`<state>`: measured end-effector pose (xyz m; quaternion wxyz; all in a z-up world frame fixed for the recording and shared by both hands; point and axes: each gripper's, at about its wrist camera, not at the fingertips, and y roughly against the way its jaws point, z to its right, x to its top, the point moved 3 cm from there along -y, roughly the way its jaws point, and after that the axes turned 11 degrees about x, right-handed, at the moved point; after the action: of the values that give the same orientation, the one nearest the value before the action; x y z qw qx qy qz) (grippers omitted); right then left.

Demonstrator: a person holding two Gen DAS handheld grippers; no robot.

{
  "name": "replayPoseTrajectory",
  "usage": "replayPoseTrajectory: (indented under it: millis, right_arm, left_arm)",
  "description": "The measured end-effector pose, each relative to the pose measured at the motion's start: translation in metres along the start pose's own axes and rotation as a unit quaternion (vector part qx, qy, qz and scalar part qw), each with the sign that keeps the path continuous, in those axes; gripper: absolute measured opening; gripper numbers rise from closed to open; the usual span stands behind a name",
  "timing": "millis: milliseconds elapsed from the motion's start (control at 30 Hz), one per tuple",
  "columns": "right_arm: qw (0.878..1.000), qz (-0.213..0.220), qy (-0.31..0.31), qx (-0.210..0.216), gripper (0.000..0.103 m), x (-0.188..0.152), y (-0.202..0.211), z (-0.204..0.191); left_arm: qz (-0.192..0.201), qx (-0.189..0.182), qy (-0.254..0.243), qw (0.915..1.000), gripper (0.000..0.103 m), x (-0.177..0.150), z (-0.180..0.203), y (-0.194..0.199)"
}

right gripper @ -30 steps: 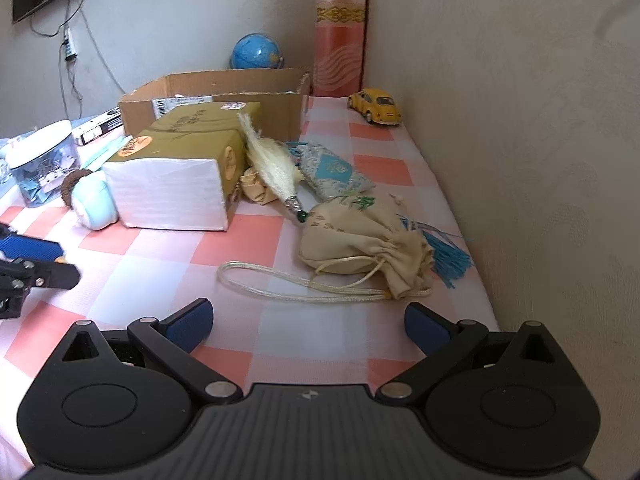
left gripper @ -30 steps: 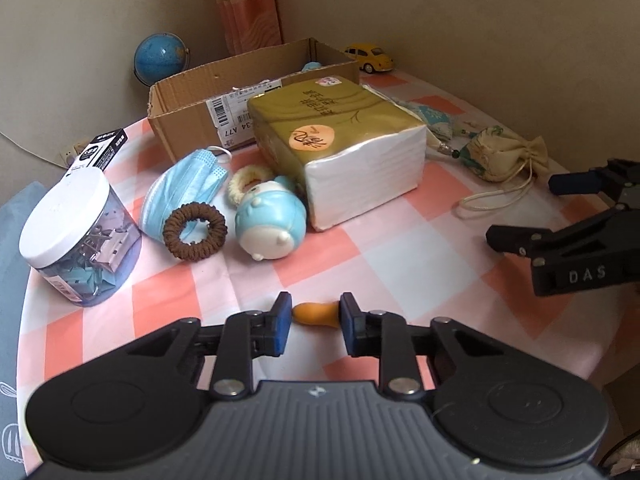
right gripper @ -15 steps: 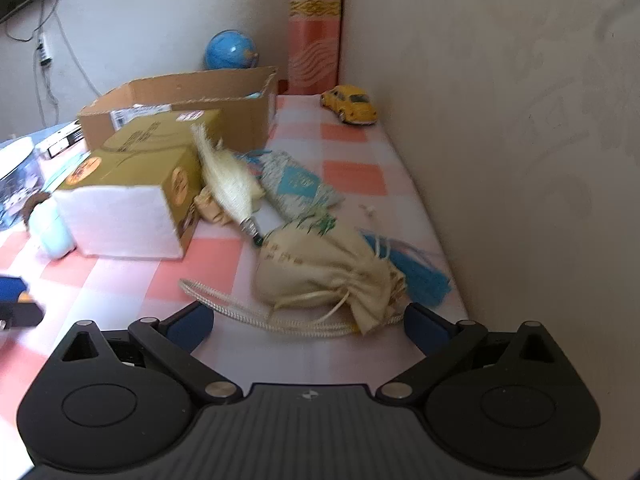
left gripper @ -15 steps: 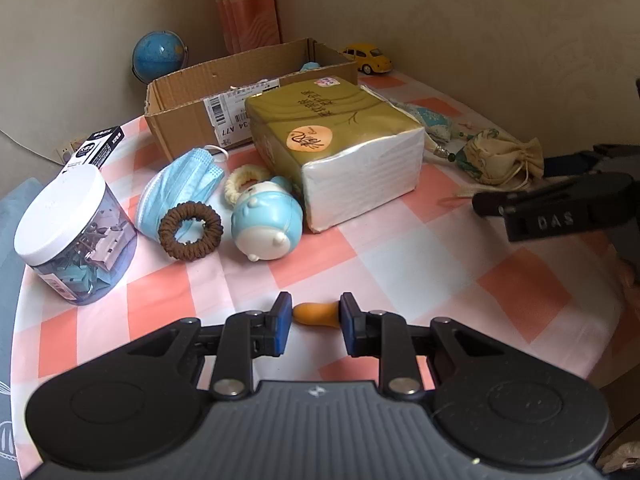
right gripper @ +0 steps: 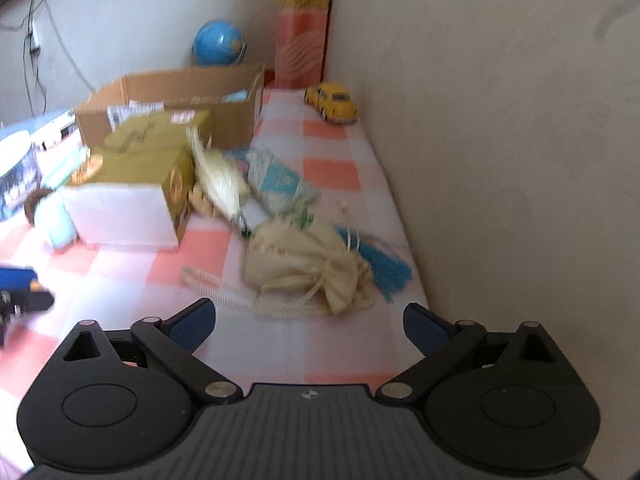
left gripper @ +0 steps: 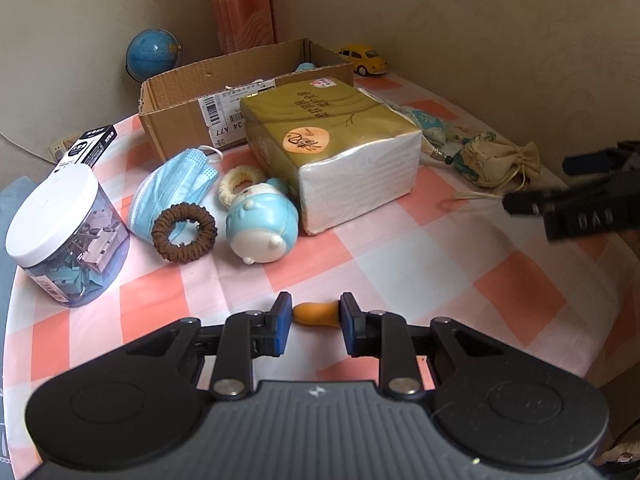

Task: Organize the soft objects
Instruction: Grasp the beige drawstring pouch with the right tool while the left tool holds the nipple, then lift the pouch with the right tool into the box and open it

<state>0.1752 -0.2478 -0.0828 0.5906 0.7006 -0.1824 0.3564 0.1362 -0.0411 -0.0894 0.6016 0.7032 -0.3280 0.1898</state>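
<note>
Left wrist view: my left gripper (left gripper: pixel 316 316) pinched a small orange piece (left gripper: pixel 316 314) between its pads, low over the table's (left gripper: pixel 400 256) near edge. The pouch (left gripper: pixel 498 158) lay far off at the right edge, so my right gripper (left gripper: pixel 576 196) was much the nearer.

Right wrist view: my right gripper (right gripper: pixel 308 322) was spread wide and empty. The pouch (right gripper: pixel 304 268) lay just ahead of it, slightly right of centre, along the table's (right gripper: pixel 332 344) wall-side edge, its long axis crosswise to my fingers, its cord (right gripper: pixel 224 292) trailing left.
</note>
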Motion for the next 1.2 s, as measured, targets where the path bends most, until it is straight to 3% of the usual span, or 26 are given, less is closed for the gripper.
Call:
replayPoseTrajectory:
  millis: [200, 700, 933, 1200]
  right_arm:
    - [1.0, 0.015, -0.01, -0.005, 0.088, 0.016, -0.022, -0.003]
    - [1.0, 0.009, -0.025, -0.013, 0.087, 0.025, -0.045, -0.002]
    - [0.999, 0.014, -0.024, -0.02, 0.075, 0.026, -0.037, 0.0]
    - [1.0, 0.026, -0.001, -0.011, 0.073, 0.029, -0.01, -0.004]
  left_arm:
    - [-0.002, -0.002, 0.007, 1.0, 0.025, -0.001, -0.002, 0.0]
    - [-0.002, -0.007, 0.003, 1.0, 0.025, 0.001, -0.002, -0.002]
    - [-0.005, -0.017, -0.006, 0.9998, 0.024, 0.002, -0.004, -0.003]
    - [-0.005, -0.041, -0.031, 0.9986, 0.024, 0.005, -0.011, 0.009]
